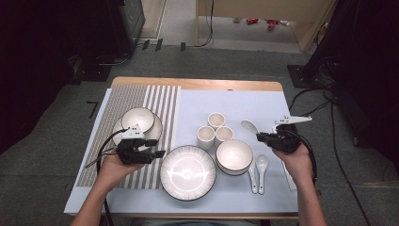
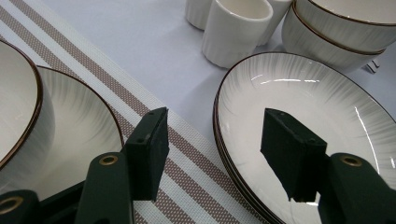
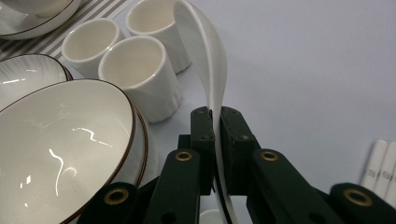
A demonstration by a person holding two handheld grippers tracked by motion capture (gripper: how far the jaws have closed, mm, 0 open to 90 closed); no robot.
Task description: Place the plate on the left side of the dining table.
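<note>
Between right claw jaws: glossy white curved ceramic spoon, pinched.

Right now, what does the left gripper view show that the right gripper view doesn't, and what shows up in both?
Left gripper view: the left gripper, jaws open over the rim of the big plate, with nothing between them.

Right gripper view: the right gripper shut on a white spoon, plus white sticks at the lower right.

Shared: the cups, the stacked bowls and the striped mat.
</note>
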